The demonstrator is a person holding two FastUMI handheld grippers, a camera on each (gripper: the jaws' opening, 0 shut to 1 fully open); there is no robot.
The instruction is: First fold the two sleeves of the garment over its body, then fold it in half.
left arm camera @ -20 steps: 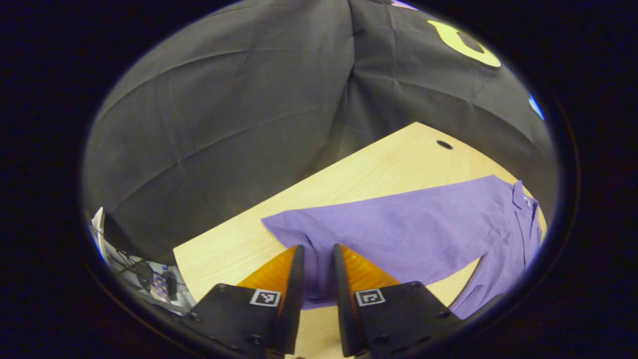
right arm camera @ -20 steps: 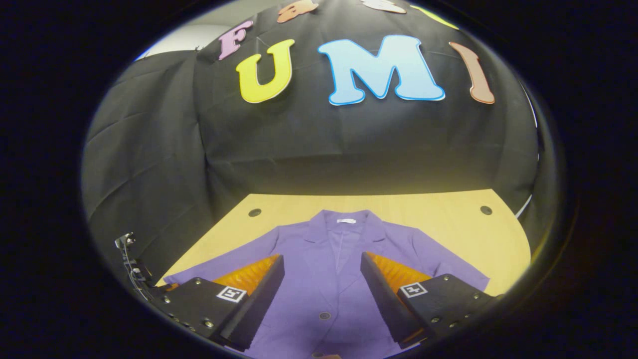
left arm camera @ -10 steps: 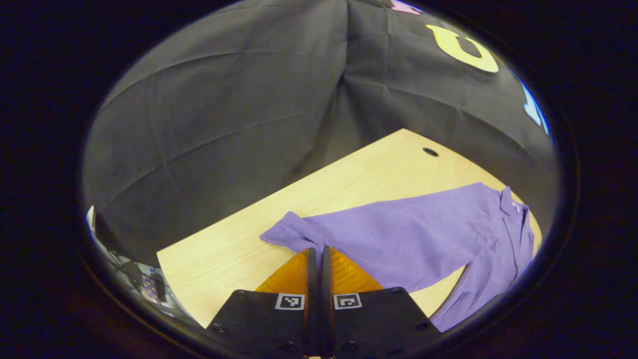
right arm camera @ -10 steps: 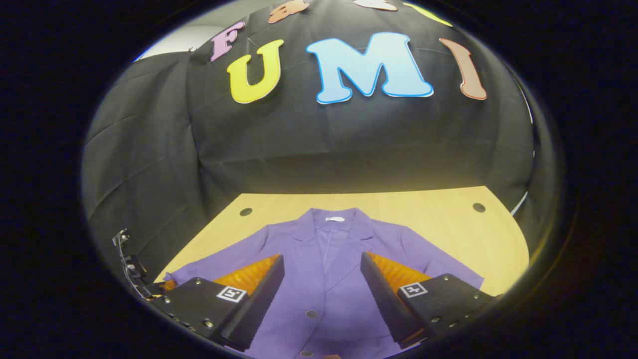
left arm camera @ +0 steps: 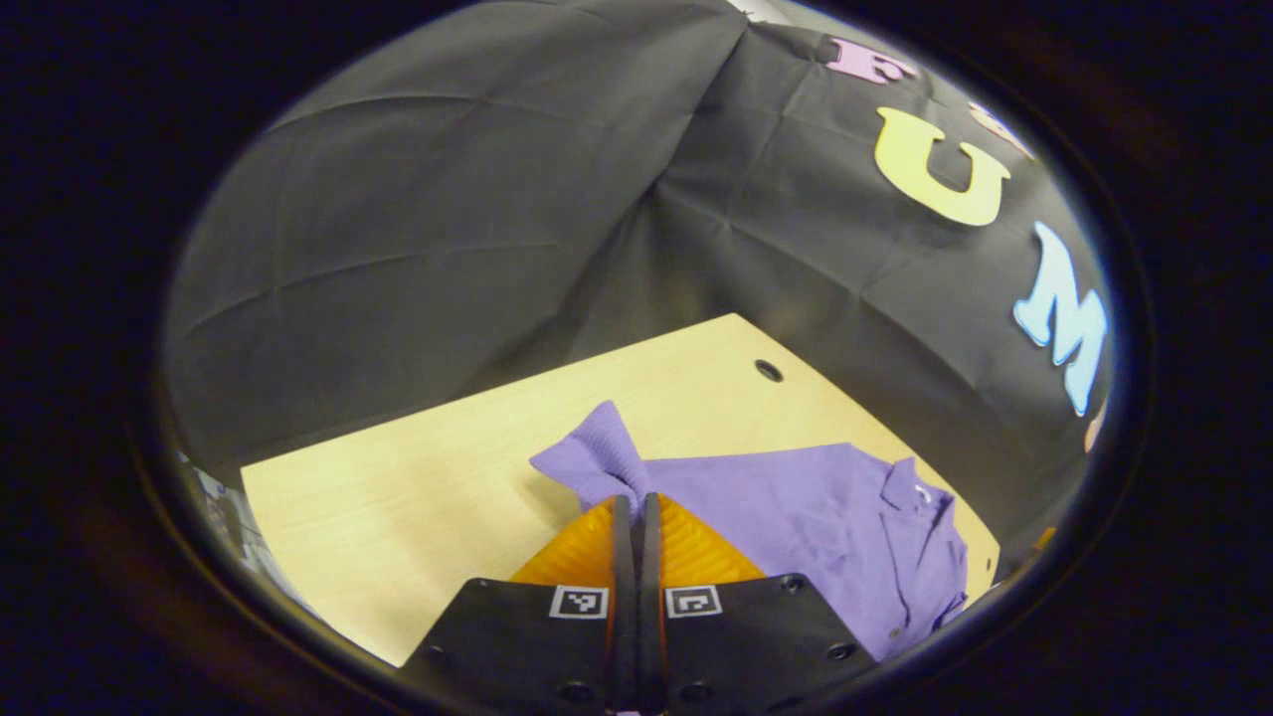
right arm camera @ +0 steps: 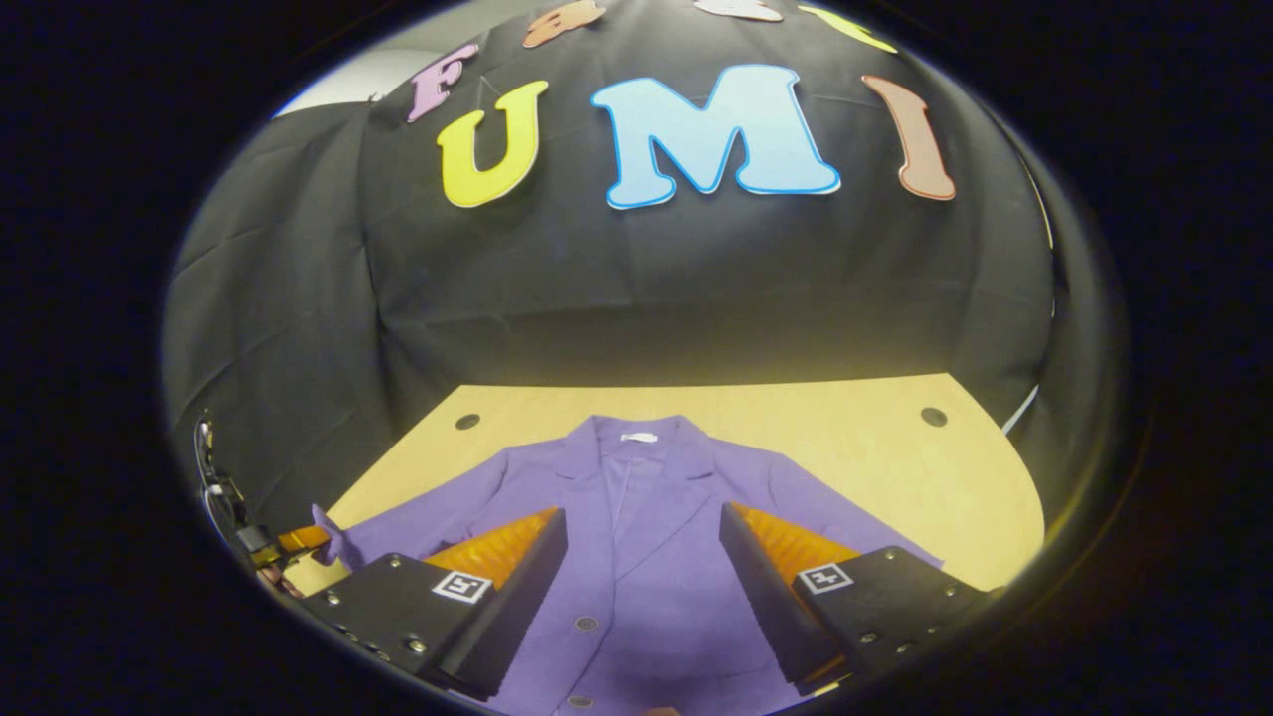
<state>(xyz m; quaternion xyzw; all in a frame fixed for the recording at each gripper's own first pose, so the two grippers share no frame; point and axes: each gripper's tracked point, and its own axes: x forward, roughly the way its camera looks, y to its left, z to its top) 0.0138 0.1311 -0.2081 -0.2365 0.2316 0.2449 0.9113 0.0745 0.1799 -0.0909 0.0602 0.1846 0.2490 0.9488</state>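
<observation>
The purple garment (right arm camera: 636, 557) lies face up on the pale wooden table (right arm camera: 895, 467), collar toward the wall, buttons down its front, a small white label (right arm camera: 637, 437) at the neck too small to read. My left gripper (left arm camera: 627, 512) is pinched together on the cuff of one sleeve (left arm camera: 597, 462), lifting it off the table. My right gripper (right arm camera: 641, 557) hangs over the body, fingers wide apart, touching nothing. Bare table lies beyond the collar and on both sides.

Pale wooden table (right arm camera: 875, 447) carries a purple garment (right arm camera: 646, 557) spread flat
</observation>
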